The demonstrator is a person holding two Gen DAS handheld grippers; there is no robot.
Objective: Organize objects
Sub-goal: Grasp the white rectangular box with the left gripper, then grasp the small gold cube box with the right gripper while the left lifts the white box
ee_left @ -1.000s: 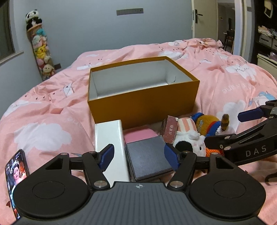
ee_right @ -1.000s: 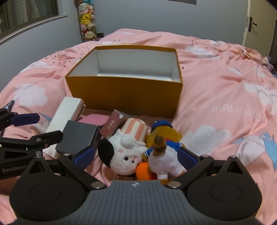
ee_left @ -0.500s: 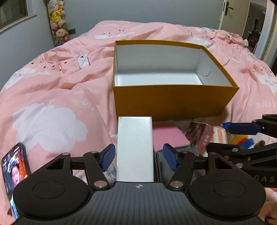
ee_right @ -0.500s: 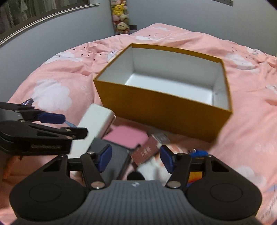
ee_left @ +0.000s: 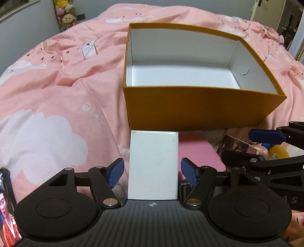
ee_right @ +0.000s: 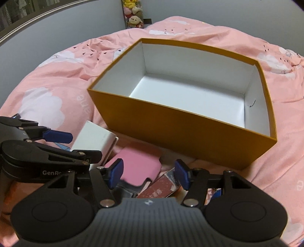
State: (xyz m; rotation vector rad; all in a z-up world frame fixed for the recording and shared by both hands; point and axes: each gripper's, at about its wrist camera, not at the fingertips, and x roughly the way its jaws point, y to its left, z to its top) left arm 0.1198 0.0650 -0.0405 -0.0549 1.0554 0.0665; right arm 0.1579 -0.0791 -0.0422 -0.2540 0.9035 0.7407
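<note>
An empty orange box (ee_left: 199, 108) with a white inside stands on the pink bed; it also shows in the right wrist view (ee_right: 190, 133). A white box (ee_left: 153, 163) lies just in front of it, between the blue pads of my open left gripper (ee_left: 153, 173). The pads do not touch it. My right gripper (ee_right: 148, 175) is open over a pink case (ee_right: 136, 169) and a dark red box (ee_right: 159, 190). The white box (ee_right: 95, 140) lies to its left. The pink case (ee_left: 197, 152) and a yellow plush (ee_left: 277, 153) show at the right of the left wrist view.
The pink cloud-print bedspread (ee_left: 57, 106) lies all around the box. A lit phone (ee_left: 7, 212) lies at the left edge. Plush toys (ee_right: 133, 15) hang on the grey wall behind the bed. A doorway (ee_left: 290, 24) is at the far right.
Both grippers have moved forward and down toward the pile. The left one now straddles the white box. The right view has swung left, from the plush toys to the pink case.
</note>
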